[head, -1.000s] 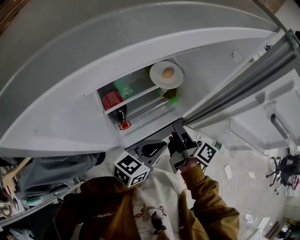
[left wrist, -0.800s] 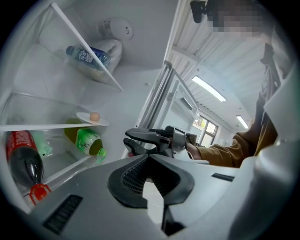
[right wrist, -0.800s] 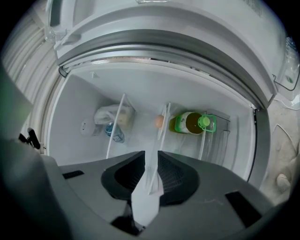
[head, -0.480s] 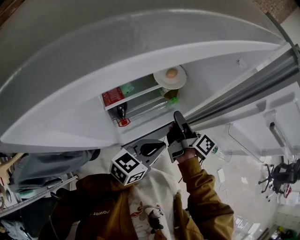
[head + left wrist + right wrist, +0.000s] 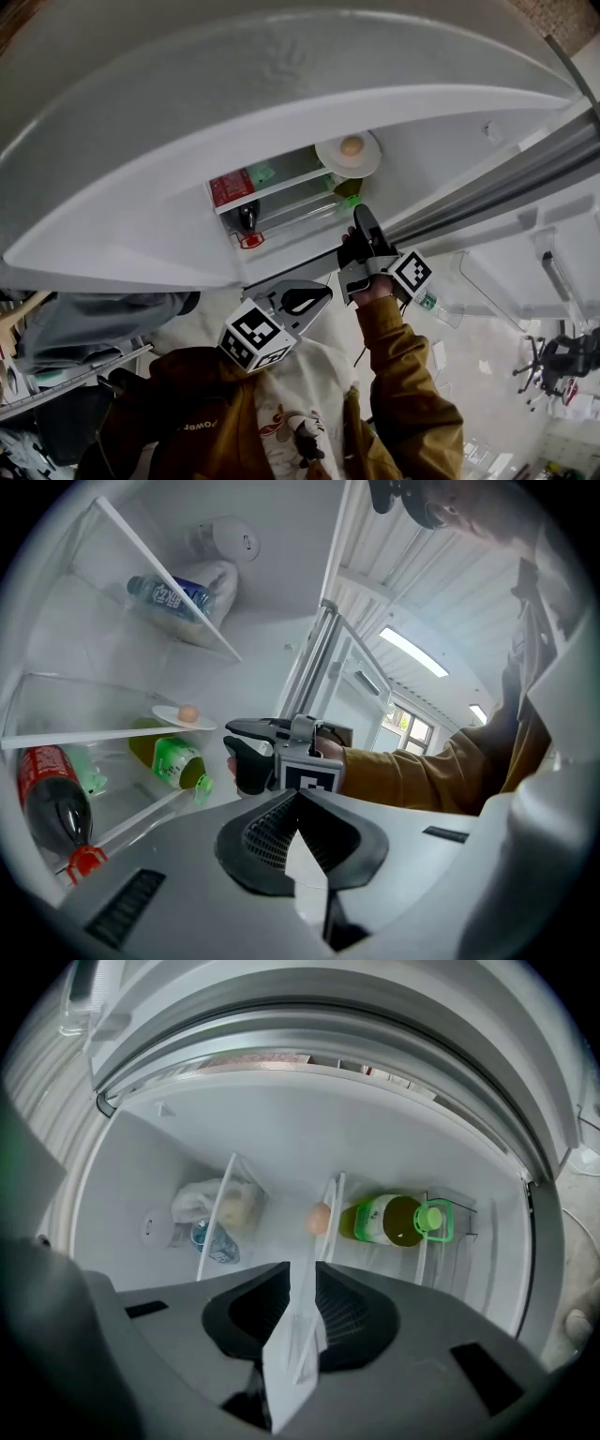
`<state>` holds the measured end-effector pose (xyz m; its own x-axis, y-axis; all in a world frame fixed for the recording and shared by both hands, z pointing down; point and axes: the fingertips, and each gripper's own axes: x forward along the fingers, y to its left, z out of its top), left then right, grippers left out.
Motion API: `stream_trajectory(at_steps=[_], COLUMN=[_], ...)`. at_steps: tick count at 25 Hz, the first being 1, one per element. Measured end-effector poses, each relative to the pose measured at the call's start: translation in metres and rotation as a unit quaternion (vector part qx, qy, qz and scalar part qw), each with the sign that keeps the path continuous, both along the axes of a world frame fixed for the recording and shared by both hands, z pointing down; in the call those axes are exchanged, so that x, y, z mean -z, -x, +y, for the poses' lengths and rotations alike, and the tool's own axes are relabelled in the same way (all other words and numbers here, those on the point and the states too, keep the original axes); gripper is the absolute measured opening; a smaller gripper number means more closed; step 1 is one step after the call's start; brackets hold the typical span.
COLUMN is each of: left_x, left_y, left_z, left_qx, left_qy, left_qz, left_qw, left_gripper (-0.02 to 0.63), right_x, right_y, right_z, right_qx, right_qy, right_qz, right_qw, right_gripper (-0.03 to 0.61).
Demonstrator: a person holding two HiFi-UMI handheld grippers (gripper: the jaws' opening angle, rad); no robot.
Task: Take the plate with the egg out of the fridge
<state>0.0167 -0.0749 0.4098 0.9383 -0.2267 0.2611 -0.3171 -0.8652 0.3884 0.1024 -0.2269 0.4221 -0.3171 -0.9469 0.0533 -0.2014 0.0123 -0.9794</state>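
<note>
White fills the head view: the open fridge [image 5: 427, 141], with the plate [image 5: 326, 161] lying flat and face up on the upper glass shelf [image 5: 281, 184] and the egg [image 5: 352, 145] at its middle. The plate is round (so it has no long axis to speak of). The right gripper [image 5: 362, 218] points up at the shelf edge just below the plate. A second ago it hung lower, by the fridge's lip. The left gripper [image 5: 319, 294] has hardly shifted.

In the left gripper view its jaws are pressed together at the tips, on nothing. Beyond them the right gripper is level with the plate, near it but apart. A green-capped bottle [image 5: 173, 759] lies on its side under the plate's shelf, cap toward the opening.

The right gripper view is rolled (the shelves stand upright). Its jaws are a narrow slit apart and empty. The plate shows edge-on straight ahead, and the egg is oval, its length running along the plate.
</note>
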Motion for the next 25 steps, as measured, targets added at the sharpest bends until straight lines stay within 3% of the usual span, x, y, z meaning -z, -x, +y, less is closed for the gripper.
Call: stream_trajectory(at_steps=[25], left_x=[-0.001], left_y=[0.006], left_z=[-0.004], left_qx=[0.007], left_qy=[-0.010], left_qz=[-0.014], left_qw=[0.9998], left_gripper=[0.008], right_x=[-0.024], right_y=[-0.015], right_z=[-0.056], right_qx=[-0.018], right_qy=[0.025], right_qz=[-0.011], right_qw=[0.999], right_gripper=[0.087])
